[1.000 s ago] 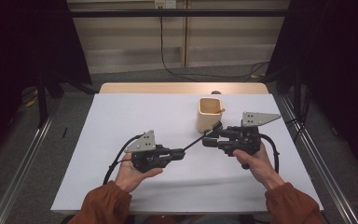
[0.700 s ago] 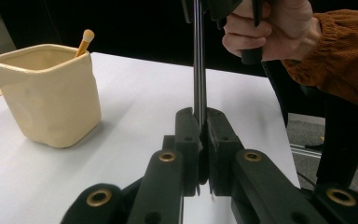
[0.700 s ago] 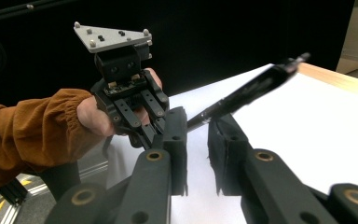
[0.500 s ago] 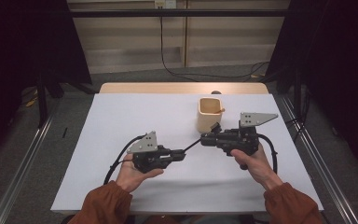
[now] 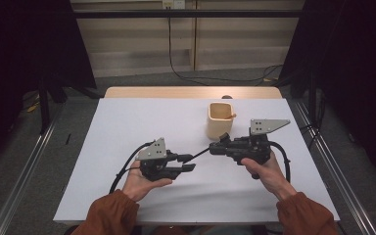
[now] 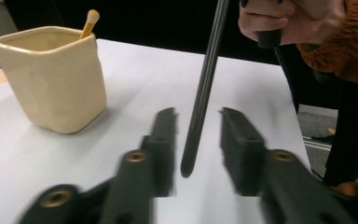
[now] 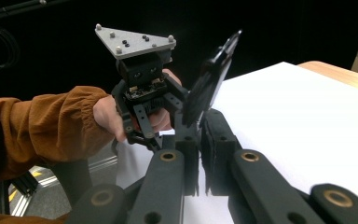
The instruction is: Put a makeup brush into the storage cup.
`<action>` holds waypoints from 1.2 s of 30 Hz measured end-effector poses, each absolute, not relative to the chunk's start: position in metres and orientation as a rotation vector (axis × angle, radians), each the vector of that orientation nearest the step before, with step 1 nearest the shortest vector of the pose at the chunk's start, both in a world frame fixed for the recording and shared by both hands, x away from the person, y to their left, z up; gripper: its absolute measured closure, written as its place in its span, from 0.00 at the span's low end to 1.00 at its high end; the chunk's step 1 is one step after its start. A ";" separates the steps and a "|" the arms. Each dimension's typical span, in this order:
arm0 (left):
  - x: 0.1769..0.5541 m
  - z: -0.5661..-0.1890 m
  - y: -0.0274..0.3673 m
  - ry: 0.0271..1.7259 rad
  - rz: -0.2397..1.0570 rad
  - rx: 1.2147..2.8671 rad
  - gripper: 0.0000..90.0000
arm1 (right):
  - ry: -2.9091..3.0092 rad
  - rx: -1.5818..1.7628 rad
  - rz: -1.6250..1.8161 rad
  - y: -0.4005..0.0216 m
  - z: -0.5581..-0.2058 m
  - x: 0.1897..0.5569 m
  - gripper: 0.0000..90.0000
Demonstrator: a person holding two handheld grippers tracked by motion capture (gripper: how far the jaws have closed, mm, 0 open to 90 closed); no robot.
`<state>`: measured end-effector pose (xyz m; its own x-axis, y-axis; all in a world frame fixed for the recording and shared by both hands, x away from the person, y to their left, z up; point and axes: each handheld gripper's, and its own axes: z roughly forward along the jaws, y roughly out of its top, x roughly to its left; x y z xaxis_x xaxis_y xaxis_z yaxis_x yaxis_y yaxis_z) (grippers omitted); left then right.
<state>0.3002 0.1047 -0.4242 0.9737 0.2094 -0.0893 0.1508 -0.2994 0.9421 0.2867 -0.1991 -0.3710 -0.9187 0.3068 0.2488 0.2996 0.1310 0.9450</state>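
A thin black stick (image 5: 201, 152) spans the gap between my two grippers above the white table. My right gripper (image 5: 215, 148) is shut on its upper end; in the right gripper view the jaws (image 7: 200, 128) meet around the stick (image 7: 210, 86). My left gripper (image 5: 191, 163) is open, its jaws having just been opening. In the left gripper view the stick (image 6: 200, 102) hangs between the spread jaws (image 6: 198, 116) without touching either pad. A cream square cup (image 5: 220, 119) stands just behind the right gripper, with a light brush handle (image 6: 90, 22) poking out.
The white table sheet (image 5: 142, 117) stretches wide to the left and behind the grippers. The cup (image 6: 51, 79) sits close to the left of the left gripper's jaws. A wooden table edge (image 5: 191, 92) runs along the back, and metal rails (image 5: 333, 161) flank the sides.
The left gripper's jaws have spread apart and let go of the black stick. The right gripper's jaws have closed on it. Both hands have stayed where they were.
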 end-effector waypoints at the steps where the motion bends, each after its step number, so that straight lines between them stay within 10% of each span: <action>1: 0.301 -0.424 0.105 0.268 0.061 1.884 0.66 | 2.360 0.635 1.961 -0.199 -0.371 0.287 0.95; 16: 0.300 -0.416 0.112 0.431 0.113 1.854 0.09 | 2.350 0.675 1.909 -0.204 -0.369 0.287 0.95; 36: 0.298 -0.409 0.140 0.585 0.235 1.813 0.03 | 2.338 0.730 1.831 -0.210 -0.368 0.288 0.95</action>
<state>0.2977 0.1399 -0.4092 0.8552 0.5013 -0.1315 0.2715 -0.2172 0.9376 0.2883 -0.2102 -0.3679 -0.8827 0.4145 0.2214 0.3143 0.1706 0.9339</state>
